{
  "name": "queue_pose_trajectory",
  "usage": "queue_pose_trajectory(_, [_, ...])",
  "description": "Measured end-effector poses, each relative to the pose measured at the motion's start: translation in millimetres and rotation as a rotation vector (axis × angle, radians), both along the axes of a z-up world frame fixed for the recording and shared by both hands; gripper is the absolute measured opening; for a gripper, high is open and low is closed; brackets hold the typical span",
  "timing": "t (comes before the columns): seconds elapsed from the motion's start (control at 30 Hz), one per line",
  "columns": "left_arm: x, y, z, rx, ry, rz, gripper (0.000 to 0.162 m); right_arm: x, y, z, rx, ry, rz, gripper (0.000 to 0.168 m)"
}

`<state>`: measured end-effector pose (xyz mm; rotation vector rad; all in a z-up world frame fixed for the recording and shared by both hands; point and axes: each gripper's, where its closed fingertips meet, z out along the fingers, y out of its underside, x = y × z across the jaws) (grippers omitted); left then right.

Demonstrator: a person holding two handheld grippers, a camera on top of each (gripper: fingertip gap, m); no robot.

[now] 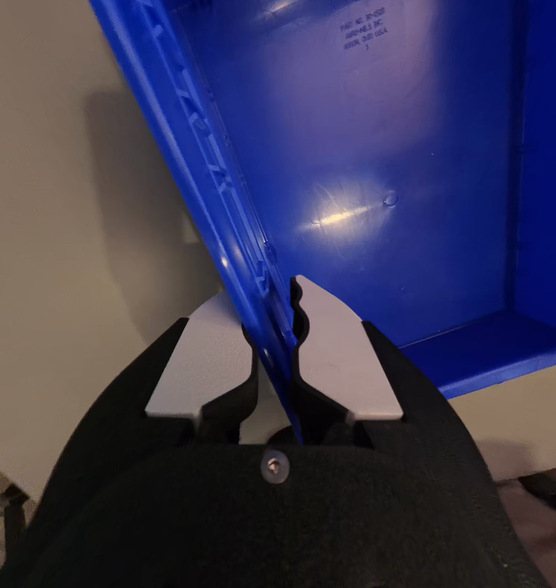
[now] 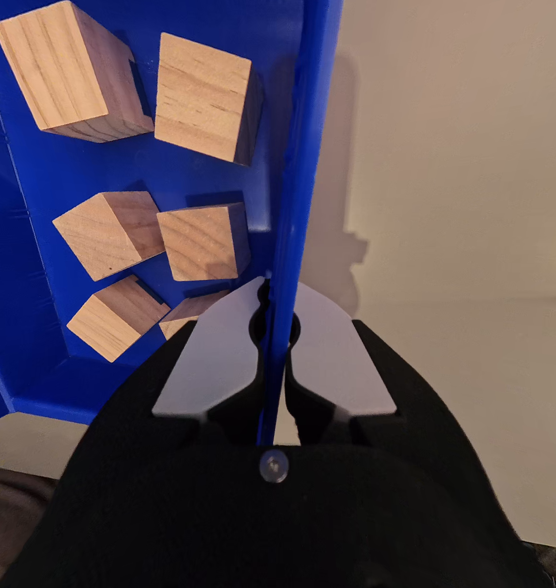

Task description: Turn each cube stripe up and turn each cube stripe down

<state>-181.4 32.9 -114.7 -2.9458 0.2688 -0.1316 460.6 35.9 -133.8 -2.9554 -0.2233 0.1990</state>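
Right claw (image 2: pixel 278 318) clamps bin wall (image 2: pixel 289 191); cubes (image 2: pixel 200 98) left (inside).

both wrist views look down, close, along opposite walls of one blue bin (image 1: pixel 381 159)

Support surface: a plain cream tabletop (image 2: pixel 461 222), matte and unmarked, seen in both wrist views. Directly on it sits one blue plastic bin (image 1: pixel 366 159), its side walls rising from the surface; whether its base lies fully flat cannot be confirmed. Dark shadows fall across the tabletop beside the bin walls. The near edge of the tabletop shows at the bottom of both views, with grey-brown fabric (image 2: pixel 12 509) below it.
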Motion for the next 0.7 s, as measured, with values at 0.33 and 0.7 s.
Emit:
queue_pose_trajectory(0.33, [89.5,-4.2,-0.1,-0.001,-0.030,-0.206,0.041,-56.0,-1.0,1.4,-0.068,0.041,0.041,0.010])
queue_pose_trajectory(0.7, [133.2,-14.1,0.5,-0.002,-0.068,-0.322,0.051,-94.0,24.9,-2.2,-0.001,-0.021,0.094,0.013])
